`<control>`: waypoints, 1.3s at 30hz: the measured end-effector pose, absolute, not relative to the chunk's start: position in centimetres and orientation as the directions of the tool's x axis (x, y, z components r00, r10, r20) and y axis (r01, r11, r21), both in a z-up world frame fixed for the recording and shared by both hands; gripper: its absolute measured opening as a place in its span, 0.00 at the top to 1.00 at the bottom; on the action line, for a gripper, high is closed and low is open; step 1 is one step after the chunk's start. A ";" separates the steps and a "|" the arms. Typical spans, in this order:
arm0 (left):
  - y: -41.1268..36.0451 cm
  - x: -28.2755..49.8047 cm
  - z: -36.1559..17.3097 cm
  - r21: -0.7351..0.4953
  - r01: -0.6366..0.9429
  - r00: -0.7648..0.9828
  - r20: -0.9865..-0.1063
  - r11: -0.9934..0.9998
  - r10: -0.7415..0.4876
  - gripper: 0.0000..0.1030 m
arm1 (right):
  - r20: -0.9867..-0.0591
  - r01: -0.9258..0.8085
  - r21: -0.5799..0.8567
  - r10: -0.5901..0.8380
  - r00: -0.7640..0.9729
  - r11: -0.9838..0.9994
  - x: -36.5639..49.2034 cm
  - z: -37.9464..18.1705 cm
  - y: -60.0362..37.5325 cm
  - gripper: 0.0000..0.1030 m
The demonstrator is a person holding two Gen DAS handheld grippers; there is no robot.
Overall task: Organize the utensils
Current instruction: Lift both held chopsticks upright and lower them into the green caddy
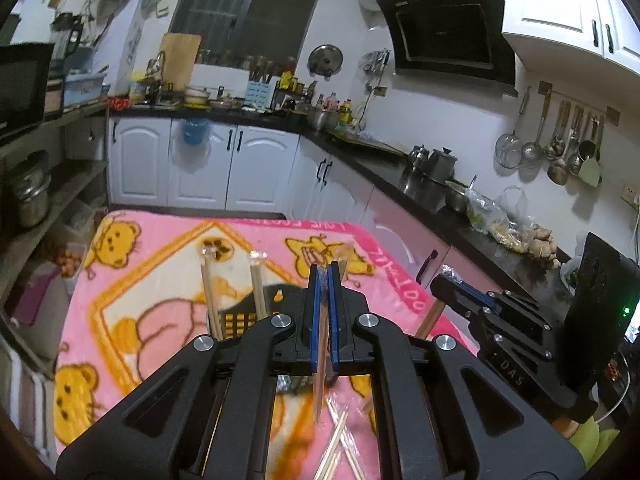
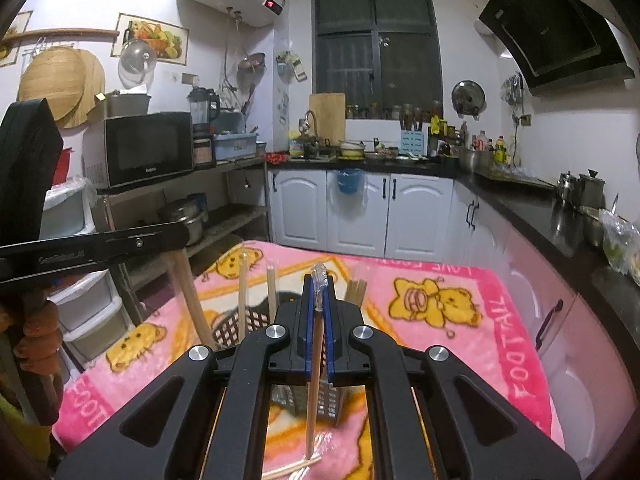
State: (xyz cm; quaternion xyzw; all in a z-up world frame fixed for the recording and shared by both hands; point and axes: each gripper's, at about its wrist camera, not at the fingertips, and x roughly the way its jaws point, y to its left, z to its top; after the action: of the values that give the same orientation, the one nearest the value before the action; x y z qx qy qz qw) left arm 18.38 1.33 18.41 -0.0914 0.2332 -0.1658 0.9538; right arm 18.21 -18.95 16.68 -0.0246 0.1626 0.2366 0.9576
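Both wrist cameras look forward and slightly down along their grippers, close above the pink blanket (image 1: 160, 280), sharing it and the dark window (image 2: 376, 48).

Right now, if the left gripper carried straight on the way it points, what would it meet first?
Probably the black utensil basket just ahead on the pink blanket, with wrapped chopsticks standing in it. The left gripper, shut on its own wrapped chopsticks, tilts slightly downward; depth is hard to judge.

Black left claw (image 1: 325, 276) with blue pads, silver screws
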 end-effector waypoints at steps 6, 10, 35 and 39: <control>1.3 19.3 20.1 -0.237 0.275 0.851 -0.391 0.932 -0.350 0.99 | -0.289 -0.478 0.042 0.468 0.835 0.878 18.7 18.5 -18.9 0.96; 1.4 19.7 20.9 -0.229 0.273 0.861 -0.374 0.934 -0.344 0.99 | -0.261 -0.487 0.043 0.480 0.837 0.872 19.3 20.0 -18.4 0.96; 5.4 25.3 20.8 -0.221 0.143 0.909 -0.356 0.965 -0.216 0.99 | -0.286 -0.478 0.056 0.472 0.834 0.877 25.7 20.0 -16.3 0.96; 5.4 26.0 19.3 -0.220 0.137 0.904 -0.372 0.966 -0.213 0.99 | -0.309 -0.470 0.062 0.465 0.830 0.880 26.6 18.8 -16.3 0.96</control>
State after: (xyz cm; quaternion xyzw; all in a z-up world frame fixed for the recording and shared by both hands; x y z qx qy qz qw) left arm 25.97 5.40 19.34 -0.0945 0.2003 -0.0902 0.9710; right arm 26.58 -16.28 18.76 -0.0086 0.1594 0.2444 0.9564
